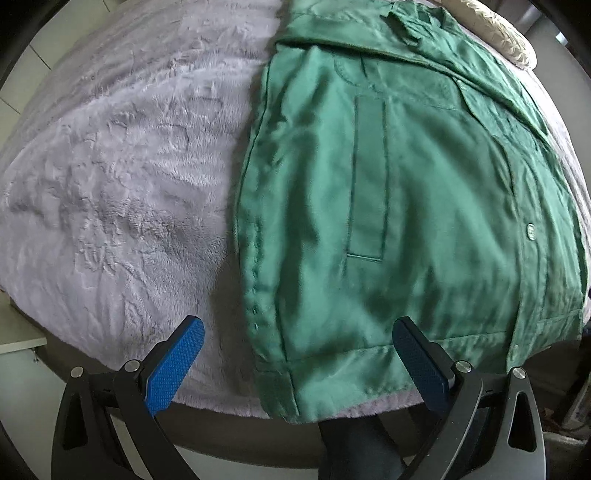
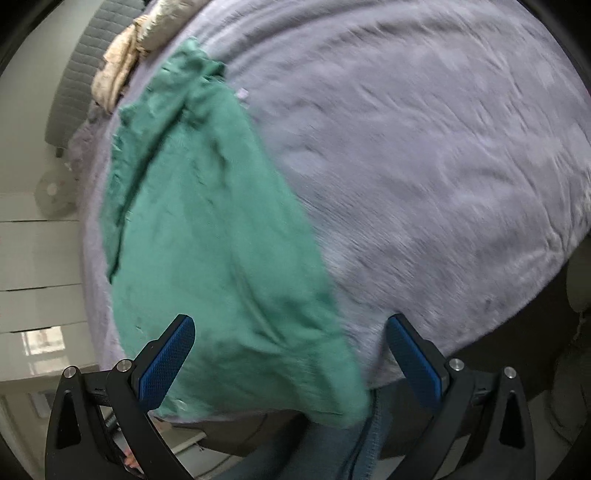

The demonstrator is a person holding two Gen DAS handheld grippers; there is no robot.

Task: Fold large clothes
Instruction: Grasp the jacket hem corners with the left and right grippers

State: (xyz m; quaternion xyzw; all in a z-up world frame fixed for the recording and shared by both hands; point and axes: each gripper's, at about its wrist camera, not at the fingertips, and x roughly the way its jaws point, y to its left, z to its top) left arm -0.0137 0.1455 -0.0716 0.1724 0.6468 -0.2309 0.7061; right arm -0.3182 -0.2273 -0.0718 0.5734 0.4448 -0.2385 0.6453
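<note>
Basically, green jacket [image 1: 388, 206] lies flat on the grey-blanketed bed [image 1: 122, 192], long axis running away from the near bed edge toward the pillow [image 1: 495, 33] at the far end. Hem sits at the near edge, right under both claws. Left claw [image 1: 299, 365] hovers over the hem's left corner, fingers apart, nothing between them; the jacket's left side seam passes up between the pads [image 1: 173, 369]. Right claw [image 2: 291, 362] also spread, empty, above the hem's right corner; the cloth fills the left part of its gap and bare blanket the right. Right view is motion-blurred, so contact with the cloth cannot be told. Each claw looks about equally near its own corner. Jacket appears already narrowed, one side lapped over with a button [image 1: 530, 232] near the right edge. Likely next: pinch both hem corners and carry them toward the collar.
</note>
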